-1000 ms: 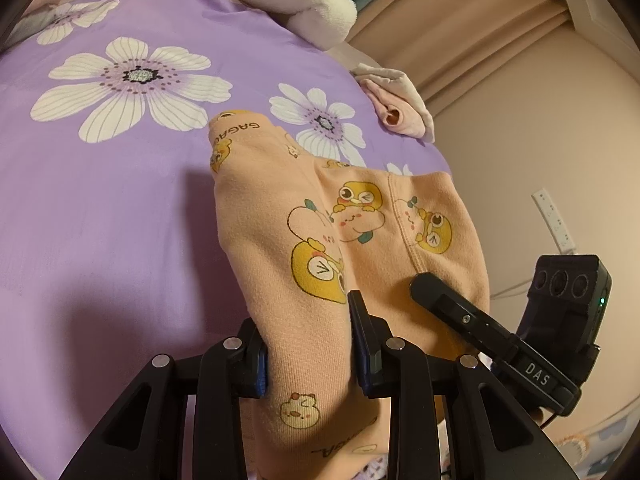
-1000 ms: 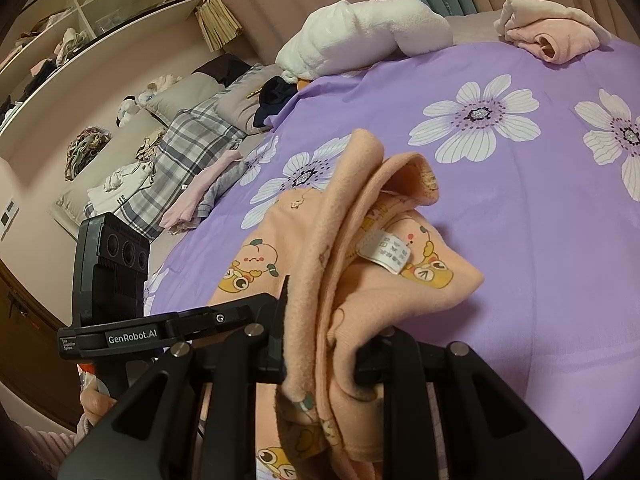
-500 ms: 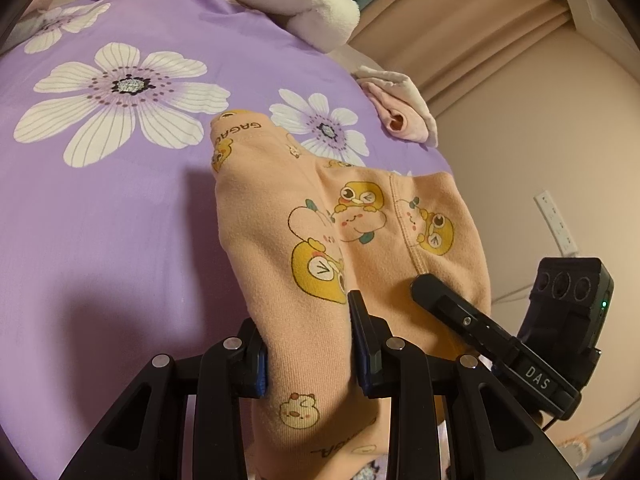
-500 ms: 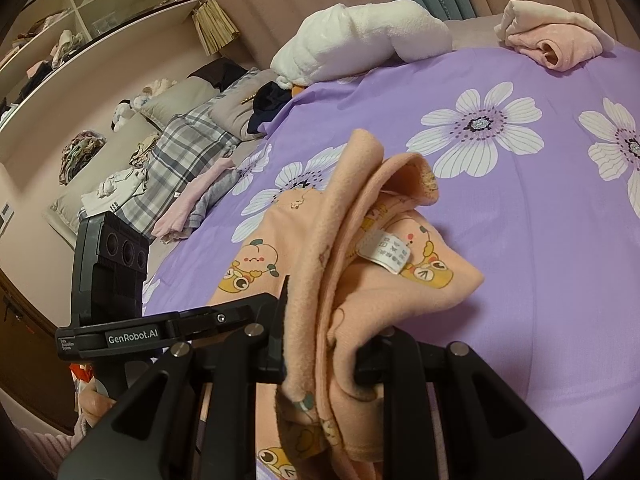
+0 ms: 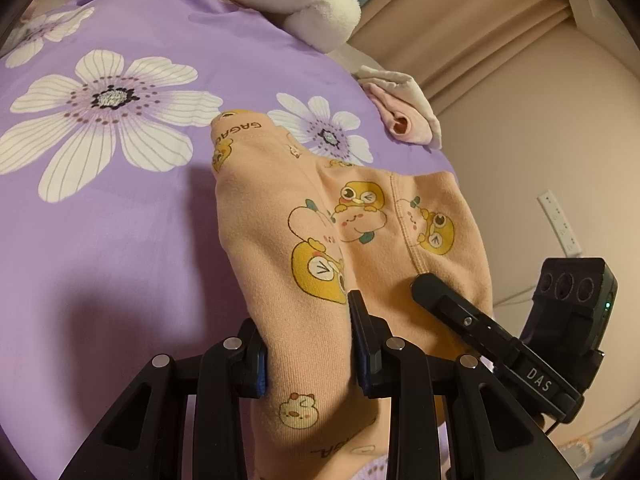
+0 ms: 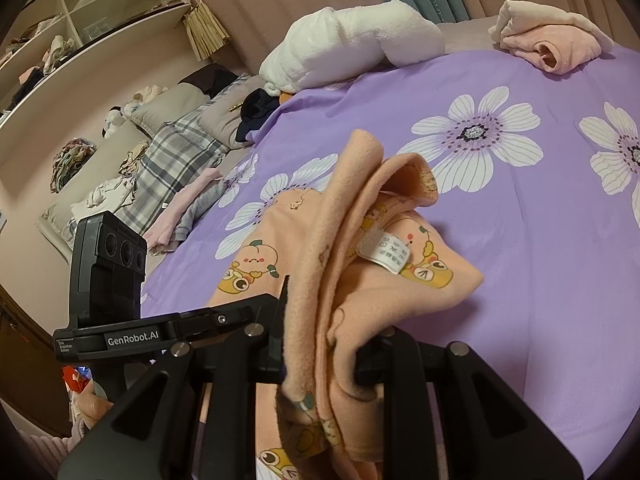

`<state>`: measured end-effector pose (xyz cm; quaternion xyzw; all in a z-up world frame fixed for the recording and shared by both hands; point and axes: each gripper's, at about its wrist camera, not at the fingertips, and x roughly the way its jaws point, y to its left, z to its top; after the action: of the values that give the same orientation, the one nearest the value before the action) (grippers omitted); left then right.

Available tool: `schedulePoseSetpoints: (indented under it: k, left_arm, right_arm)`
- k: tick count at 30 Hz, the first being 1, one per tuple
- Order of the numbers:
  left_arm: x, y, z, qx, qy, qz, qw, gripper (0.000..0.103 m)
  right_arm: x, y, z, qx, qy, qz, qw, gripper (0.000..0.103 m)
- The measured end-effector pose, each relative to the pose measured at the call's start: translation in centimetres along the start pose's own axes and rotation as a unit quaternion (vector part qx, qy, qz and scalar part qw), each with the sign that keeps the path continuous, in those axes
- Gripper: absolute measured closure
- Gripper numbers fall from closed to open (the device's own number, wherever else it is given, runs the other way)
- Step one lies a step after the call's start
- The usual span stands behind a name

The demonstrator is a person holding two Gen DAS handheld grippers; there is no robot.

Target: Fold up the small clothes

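A small peach garment with cartoon prints point(image 5: 320, 216) is held up over the purple flowered bed sheet point(image 5: 120, 200). My left gripper point(image 5: 308, 344) is shut on its near edge, cloth pinched between the pads. My right gripper point(image 6: 320, 344) is shut on a bunched edge of the same garment point(image 6: 360, 240), whose white label point(image 6: 386, 254) shows inside. The far part of the garment rests on the sheet point(image 6: 540, 240). The right gripper's body point(image 5: 480, 328) shows at the right of the left wrist view, and the left gripper's body point(image 6: 132, 332) at the left of the right wrist view.
A folded pink and cream garment point(image 5: 404, 112) lies at the bed's far edge; it also shows in the right wrist view point(image 6: 552, 44). A white fluffy bundle point(image 6: 352, 48) lies at the head. Plaid bedding and clothes point(image 6: 172, 160) lie left, shelves point(image 6: 80, 40) beyond. A wall socket point(image 5: 560, 224) is right.
Both grippers keep their hold on the garment and have shifted slightly; the sheet's flowers have slid a little in both views. The garment's shape is about the same.
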<state>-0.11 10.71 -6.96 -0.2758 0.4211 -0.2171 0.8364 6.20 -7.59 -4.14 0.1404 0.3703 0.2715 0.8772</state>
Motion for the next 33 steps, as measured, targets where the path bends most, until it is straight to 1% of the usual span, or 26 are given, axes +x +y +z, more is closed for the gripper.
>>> schedulePoseSetpoints:
  k: [15,20,23,28,33]
  left_arm:
    - [0.6,-1.5,2.0,0.030,-0.013,-0.003,0.9995,0.074]
    - [1.1,-1.7,2.4,0.036,-0.010,0.001,0.9993,0.074]
    - [1.9,-1.1,2.2,0.028,0.005,0.008,0.9996,0.074]
    - [3.3,-0.1,1.7,0.013,0.031,0.021,0.9992,0.074]
    - [4.5,0.6,1.5,-0.002,0.053,0.030,0.9982,0.074]
  right_arm:
    - [-0.1,-0.8,2.8,-0.014,-0.041,-0.012,0.999,0.081]
    - [-0.1,-1.4,3.3,-0.013,-0.051,-0.013,0.999,0.081]
    - [0.6,-2.0,3.1,-0.002,-0.045,-0.015,0.999,0.081]
    - [2.1,-3.3,2.4,0.021,-0.020,-0.020,0.999,0.081]
    - [3.0,-4.5,1.6,0.050,0.003,-0.014,0.999,0.081]
